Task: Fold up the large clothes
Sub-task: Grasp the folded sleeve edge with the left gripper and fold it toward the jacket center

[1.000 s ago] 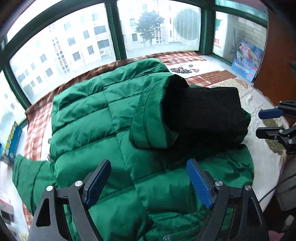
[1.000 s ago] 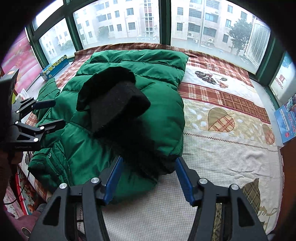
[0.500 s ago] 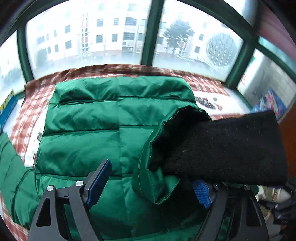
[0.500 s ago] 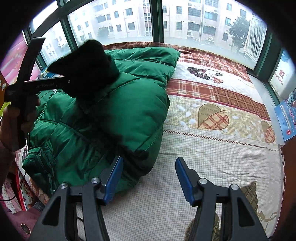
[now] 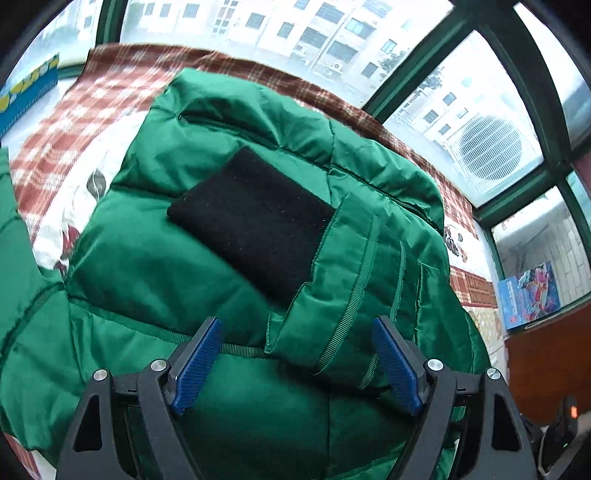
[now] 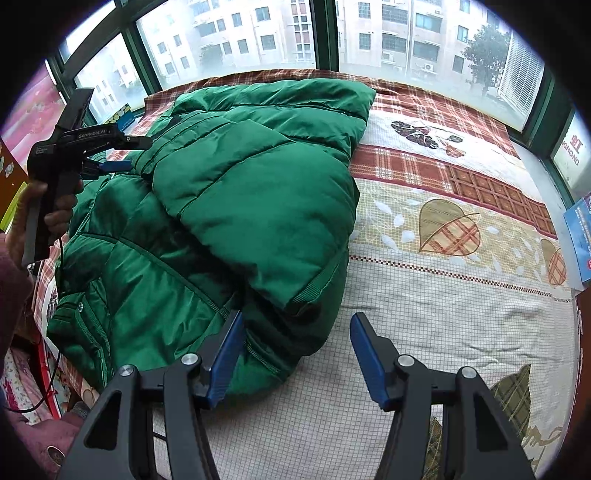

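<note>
A green puffer jacket (image 5: 155,266) lies on the bed; it also shows in the right wrist view (image 6: 236,206). One sleeve with a black knit cuff (image 5: 255,218) is folded across the jacket's body. My left gripper (image 5: 295,365) is open, its jaws on either side of the sleeve's green end; it also shows in the right wrist view (image 6: 122,153) at the jacket's left side. My right gripper (image 6: 295,354) is open and empty, just above the jacket's near right corner.
The bed has a plaid and leaf-patterned cover (image 6: 443,229). Windows with green frames (image 6: 325,33) ring the far side. A blue box (image 5: 29,92) sits on the left sill, a blue picture book (image 5: 528,291) on the right ledge.
The sleeve with the black cuff was lifted and swung across the jacket; it now lies flat on the body. My left gripper's jaws now stand wide. The right gripper barely moved.
</note>
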The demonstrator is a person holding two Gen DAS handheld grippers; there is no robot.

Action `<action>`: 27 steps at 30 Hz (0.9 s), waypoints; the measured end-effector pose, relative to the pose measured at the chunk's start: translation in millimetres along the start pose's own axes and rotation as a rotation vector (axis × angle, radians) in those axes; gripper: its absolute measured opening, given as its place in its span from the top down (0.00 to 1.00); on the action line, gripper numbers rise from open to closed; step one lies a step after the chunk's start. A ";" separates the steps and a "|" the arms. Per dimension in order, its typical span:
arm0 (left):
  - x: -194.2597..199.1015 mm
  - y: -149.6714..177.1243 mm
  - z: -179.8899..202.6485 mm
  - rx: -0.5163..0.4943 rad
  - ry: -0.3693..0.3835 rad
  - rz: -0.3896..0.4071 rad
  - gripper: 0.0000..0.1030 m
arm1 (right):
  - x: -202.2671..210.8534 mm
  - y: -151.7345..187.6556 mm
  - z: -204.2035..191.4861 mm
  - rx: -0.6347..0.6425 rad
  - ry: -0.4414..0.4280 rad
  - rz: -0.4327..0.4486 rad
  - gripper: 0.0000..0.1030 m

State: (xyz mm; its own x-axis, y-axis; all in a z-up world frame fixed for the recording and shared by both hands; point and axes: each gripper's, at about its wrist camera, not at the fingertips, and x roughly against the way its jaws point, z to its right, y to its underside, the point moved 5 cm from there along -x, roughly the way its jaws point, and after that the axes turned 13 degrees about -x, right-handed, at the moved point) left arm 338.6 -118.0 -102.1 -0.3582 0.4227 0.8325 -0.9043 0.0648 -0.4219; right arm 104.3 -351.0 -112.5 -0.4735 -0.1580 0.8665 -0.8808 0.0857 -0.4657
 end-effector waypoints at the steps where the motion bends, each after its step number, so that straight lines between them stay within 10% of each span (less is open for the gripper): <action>1: -3.8 3.0 -4.6 0.042 0.027 -0.011 0.15 | -0.9 0.6 -0.3 0.003 0.007 0.000 0.38; 6: -13.1 -1.2 -14.5 0.141 0.091 0.006 0.19 | -4.9 2.6 -3.4 0.008 0.010 -0.010 0.38; 8: -14.1 -4.3 -10.0 0.132 0.130 0.015 0.39 | -3.8 2.7 -5.4 0.012 0.003 -0.005 0.38; 19: -32.9 1.3 -6.5 0.293 0.199 -0.022 0.38 | -3.2 3.7 -5.0 0.017 -0.004 0.006 0.38; 23: -26.7 -5.8 6.9 0.189 0.119 0.047 0.73 | -18.5 2.2 1.8 -0.027 0.019 -0.011 0.38; 27: 16.1 -13.8 37.3 0.111 0.119 0.137 0.83 | -25.7 -0.4 6.1 -0.105 -0.019 -0.022 0.38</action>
State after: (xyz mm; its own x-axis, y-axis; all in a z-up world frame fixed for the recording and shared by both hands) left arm 336.7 -145.9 -69.6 -0.4555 0.5246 0.7192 -0.8714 -0.0977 -0.4807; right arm 116.8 -353.0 -135.6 -0.4552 -0.1794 0.8721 -0.8863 0.1847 -0.4247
